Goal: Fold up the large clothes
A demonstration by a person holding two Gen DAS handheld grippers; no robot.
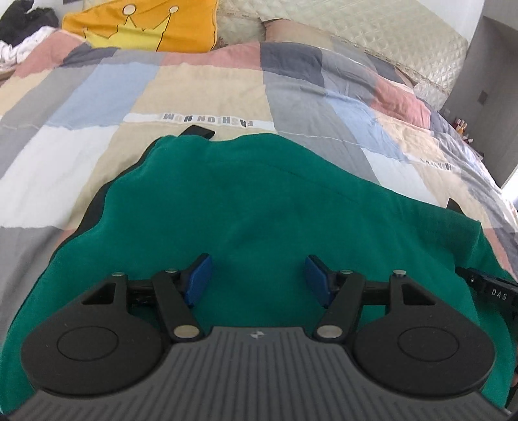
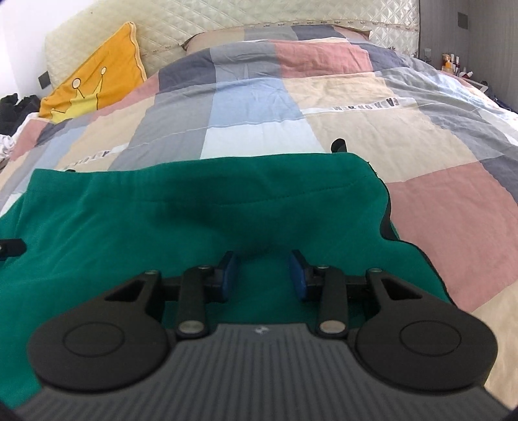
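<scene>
Hovering low over a green garment [image 1: 246, 207], the left gripper [image 1: 257, 278] has its blue pads [image 1: 197, 280] spread wide, with nothing but flat cloth showing in the gap between them. The right gripper [image 2: 262, 275] stands narrower, its blue pads [image 2: 228, 275] still apart over a dark crease in the same green garment [image 2: 200, 210]; whether they nip the cloth there I cannot tell. In the left wrist view a black piece of the other tool [image 1: 492, 288] shows at the right edge. The garment lies spread on a patchwork quilt [image 1: 207, 90] of pink, blue, grey and beige squares, its far hem with a stitched seam running across, and a dark strap [image 1: 200, 131] pokes out from beyond that edge. Further back a yellow cushion [image 2: 97, 77] with a crown drawing leans against the cream quilted headboard [image 2: 226, 16], and small bottles [image 2: 451, 63] stand at the far right.
</scene>
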